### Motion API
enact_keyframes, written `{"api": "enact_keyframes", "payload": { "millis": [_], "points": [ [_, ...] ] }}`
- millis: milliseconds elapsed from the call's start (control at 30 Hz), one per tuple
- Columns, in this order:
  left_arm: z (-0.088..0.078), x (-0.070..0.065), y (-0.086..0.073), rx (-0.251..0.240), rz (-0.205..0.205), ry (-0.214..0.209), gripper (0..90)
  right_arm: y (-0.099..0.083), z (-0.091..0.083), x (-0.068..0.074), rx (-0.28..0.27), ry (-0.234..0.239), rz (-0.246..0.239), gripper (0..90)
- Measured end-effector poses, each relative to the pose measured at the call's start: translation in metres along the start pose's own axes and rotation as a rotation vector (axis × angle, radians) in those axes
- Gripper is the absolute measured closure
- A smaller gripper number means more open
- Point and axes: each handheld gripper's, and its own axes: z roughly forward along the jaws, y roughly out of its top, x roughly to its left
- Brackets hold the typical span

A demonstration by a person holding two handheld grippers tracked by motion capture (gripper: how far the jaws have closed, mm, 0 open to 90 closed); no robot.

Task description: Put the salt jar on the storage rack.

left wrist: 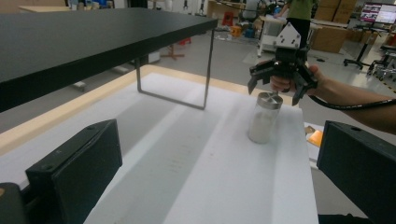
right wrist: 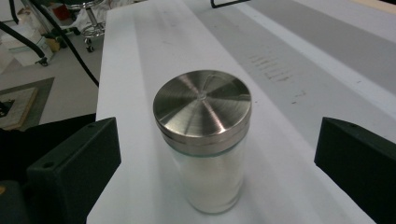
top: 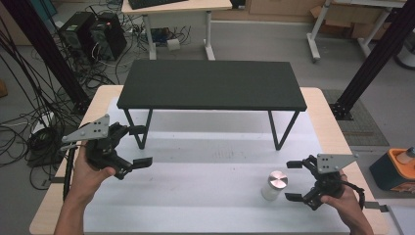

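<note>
A glass jar (top: 275,185) with a brushed metal lid and white powder inside stands upright on the white table top (top: 205,196), near the front right. My right gripper (top: 292,181) is open just to the right of it, jaws pointing left. In the right gripper view the jar (right wrist: 203,140) stands between the two spread jaws of the right gripper (right wrist: 217,135), close in, touching neither. My left gripper (top: 145,145) is open at the front left with nothing in it. In the left gripper view, the jar (left wrist: 264,119) and the right gripper (left wrist: 275,86) lie far ahead.
A low black bench (top: 210,83) on thin metal legs spans the back half of the table, with open space beneath it. An orange object (top: 399,169) sits off the table's right edge. Computer towers (top: 93,34) and cables lie on the floor at back left.
</note>
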Motion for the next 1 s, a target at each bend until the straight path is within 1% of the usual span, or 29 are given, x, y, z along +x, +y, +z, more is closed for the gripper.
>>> {"api": "enact_keyframes", "payload": {
  "millis": [233, 467, 700, 733, 767, 833, 867, 900, 933, 967, 1000],
  "points": [
    [-0.001, -0.001, -0.002, 0.000, -0.003, -0.002, 0.3, -0.013, 0.015, 0.001, -0.010, 0.011, 0.010, 0.5],
    [-0.001, -0.001, -0.003, -0.005, -0.002, -0.003, 0.3, -0.017, 0.023, 0.001, -0.008, 0.017, 0.007, 0.6],
    [0.000, -0.001, -0.004, -0.001, -0.004, -0.004, 0.3, -0.022, 0.027, 0.006, -0.019, -0.014, -0.004, 1.9],
    [-0.001, -0.001, -0.004, 0.000, -0.004, -0.004, 0.3, -0.023, 0.027, 0.006, -0.024, -0.016, -0.010, 5.3],
    [-0.001, -0.001, -0.004, 0.000, -0.004, -0.004, 0.3, -0.023, 0.027, 0.006, -0.024, -0.016, -0.010, 5.3],
    [-0.001, -0.001, -0.004, 0.005, -0.001, -0.004, 0.3, -0.023, 0.028, 0.008, -0.021, -0.021, -0.030, 12.1],
    [-0.001, -0.001, -0.003, 0.006, 0.000, -0.004, 0.3, -0.023, 0.028, 0.008, -0.021, -0.021, -0.030, 12.1],
    [-0.001, -0.001, -0.003, 0.007, 0.001, -0.006, 0.3, -0.024, 0.029, 0.008, -0.022, -0.021, -0.046, 19.1],
    [-0.001, -0.001, -0.003, 0.007, 0.001, -0.006, 0.3, -0.024, 0.029, 0.008, -0.022, -0.021, -0.046, 19.1],
    [-0.001, -0.001, -0.002, 0.009, 0.002, -0.006, 0.3, -0.024, 0.029, 0.011, -0.023, -0.030, -0.060, 28.4],
    [-0.001, -0.001, -0.002, 0.009, 0.002, -0.006, 0.3, -0.024, 0.029, 0.011, -0.023, -0.030, -0.060, 28.4]
  ]
}}
